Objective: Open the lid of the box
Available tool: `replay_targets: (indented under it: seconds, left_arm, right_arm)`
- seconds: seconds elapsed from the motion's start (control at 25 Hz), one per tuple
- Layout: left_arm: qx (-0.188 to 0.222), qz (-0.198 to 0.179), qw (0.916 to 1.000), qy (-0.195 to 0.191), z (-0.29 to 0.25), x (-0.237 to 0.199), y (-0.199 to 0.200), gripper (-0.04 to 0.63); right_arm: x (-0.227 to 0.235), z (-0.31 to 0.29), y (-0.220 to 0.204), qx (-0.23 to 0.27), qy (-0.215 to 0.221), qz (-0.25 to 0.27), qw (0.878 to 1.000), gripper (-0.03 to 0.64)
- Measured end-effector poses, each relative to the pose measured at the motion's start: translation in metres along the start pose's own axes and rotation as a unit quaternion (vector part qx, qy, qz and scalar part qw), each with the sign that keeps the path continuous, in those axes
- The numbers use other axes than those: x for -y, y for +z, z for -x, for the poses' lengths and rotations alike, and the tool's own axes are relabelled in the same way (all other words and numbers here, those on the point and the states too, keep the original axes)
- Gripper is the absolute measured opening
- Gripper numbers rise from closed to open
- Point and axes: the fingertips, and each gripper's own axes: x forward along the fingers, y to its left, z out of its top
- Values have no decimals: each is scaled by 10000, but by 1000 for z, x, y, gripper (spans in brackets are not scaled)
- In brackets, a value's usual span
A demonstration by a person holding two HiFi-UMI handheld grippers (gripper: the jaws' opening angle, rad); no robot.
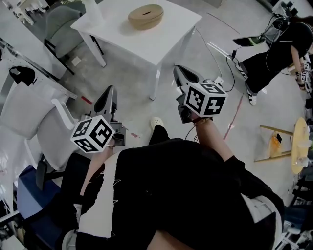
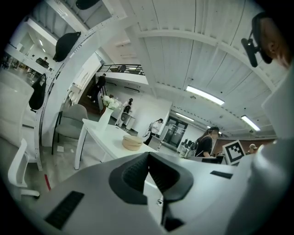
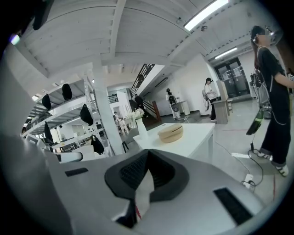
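Note:
An oval wooden box with its lid down sits on a white table ahead of me. It also shows far off in the left gripper view as the box and in the right gripper view as the box. My left gripper and right gripper hang over the floor, well short of the table, pointing toward it. The left gripper has its jaws together with nothing between them. The right gripper is shut and empty too.
A grey chair and a white vase stand at the table's far left. A white chair is close on my left. Cables lie on the floor, and a person stands at the right by a wooden stand.

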Motion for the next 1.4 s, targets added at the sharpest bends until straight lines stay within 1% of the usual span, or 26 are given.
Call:
replay_targets:
  seconds: [0.16,0.28,0.36,0.56,0.76,0.84,1.0,1.2,1.4]
  left_arm:
    - [30,78,9999,79,-32,-10,14,11]
    - [130,45,9999,94,-58,-12,29,11]
    - [161,19,9998,112,-76,-15,36,11]
    - [108,31,9998,166,-119,-24,44,11]
    - [61,118,9999,103,-155,-26,45,11]
    - [62,137,9998,130,-168,-30,47,11]
    - [141,132,9996,219,-189,-38,56,11]
    - [257,88,9992,310,-208,-45,64,11]
    - [269,83,9989,385,-208,-50,61,11]
  right_arm:
    - [20,-33,17,20,19,-204,9998,5]
    - [34,-61,30,-66,38,-171,9998,5]
    - [40,-79,37,-140,143,-134,9997,5]
    - [49,-113,59,-99,487,-93,9987,5]
    - [65,-142,64,-322,587,219,9975,5]
    - [67,-153,67,-352,698,340,9964,5]
    - [62,-170,86,-101,1111,596,9920,5]
    - [62,-187,95,-75,1251,1100,9860,5]
    - [62,-195,91,-111,1389,1078,9844,5]
